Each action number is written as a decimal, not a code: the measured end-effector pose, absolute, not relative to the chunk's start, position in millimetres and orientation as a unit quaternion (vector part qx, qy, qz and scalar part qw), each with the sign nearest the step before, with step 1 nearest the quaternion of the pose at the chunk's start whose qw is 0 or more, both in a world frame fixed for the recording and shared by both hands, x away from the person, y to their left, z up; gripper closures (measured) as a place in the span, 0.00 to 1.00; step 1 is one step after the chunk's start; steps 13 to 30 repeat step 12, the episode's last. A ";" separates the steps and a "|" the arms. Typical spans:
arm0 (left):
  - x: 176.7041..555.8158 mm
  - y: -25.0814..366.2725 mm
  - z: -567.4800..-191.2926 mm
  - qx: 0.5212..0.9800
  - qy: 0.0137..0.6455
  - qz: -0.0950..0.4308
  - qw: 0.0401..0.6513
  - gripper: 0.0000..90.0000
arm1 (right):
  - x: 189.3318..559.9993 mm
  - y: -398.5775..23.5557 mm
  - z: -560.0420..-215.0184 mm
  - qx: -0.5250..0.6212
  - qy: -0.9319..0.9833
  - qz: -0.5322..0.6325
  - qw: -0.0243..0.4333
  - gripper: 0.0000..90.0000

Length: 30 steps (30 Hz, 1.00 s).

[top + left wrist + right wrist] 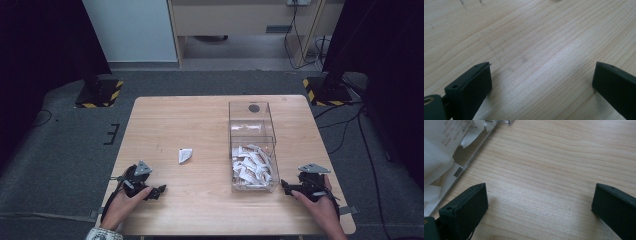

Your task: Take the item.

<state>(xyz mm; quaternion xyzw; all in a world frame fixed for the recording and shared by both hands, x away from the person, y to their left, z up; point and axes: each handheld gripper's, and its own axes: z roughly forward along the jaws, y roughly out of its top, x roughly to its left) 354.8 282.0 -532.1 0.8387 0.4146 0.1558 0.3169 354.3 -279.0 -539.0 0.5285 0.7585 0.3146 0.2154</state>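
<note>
A: From the high view, where does everything sit against the clear box [252,145]?

B: The box stands on the right half of the table [200,115], its near compartment heaped with white packets [251,167], its far compartment looking bare; one loose packet [185,155] lies on the wood well to the left of the box, apart from everything; the left gripper [159,190] rests near the table's front edge, left of that packet and nearer the person; the right gripper [285,185] sits just beside the box's near right corner.

A: And the left gripper view?

B: Its jaws stand wide apart with bare wood grain between them, gripping nothing; it probably rests low so it can slide forward to the stray packet.

A: The right gripper view?

B: Wide apart there too, nothing between the jaws; the box wall [471,157] and the printed packets [444,142] behind it lie up and left of the left jaw; it seems parked there to steady the box, or simply to wait; the loose packet likely belongs in the box with the rest.
</note>
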 end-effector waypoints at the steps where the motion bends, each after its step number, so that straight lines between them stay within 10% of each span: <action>1: 354.5 282.2 -533.2 0.837 0.414 0.157 0.321 0.01 | 354.3 -278.9 -539.1 0.529 0.758 0.315 0.216 0.01; 30: 353.5 282.7 -536.7 0.831 0.411 0.166 0.337 0.00 | 354.0 -278.9 -539.0 0.529 0.758 0.315 0.216 0.01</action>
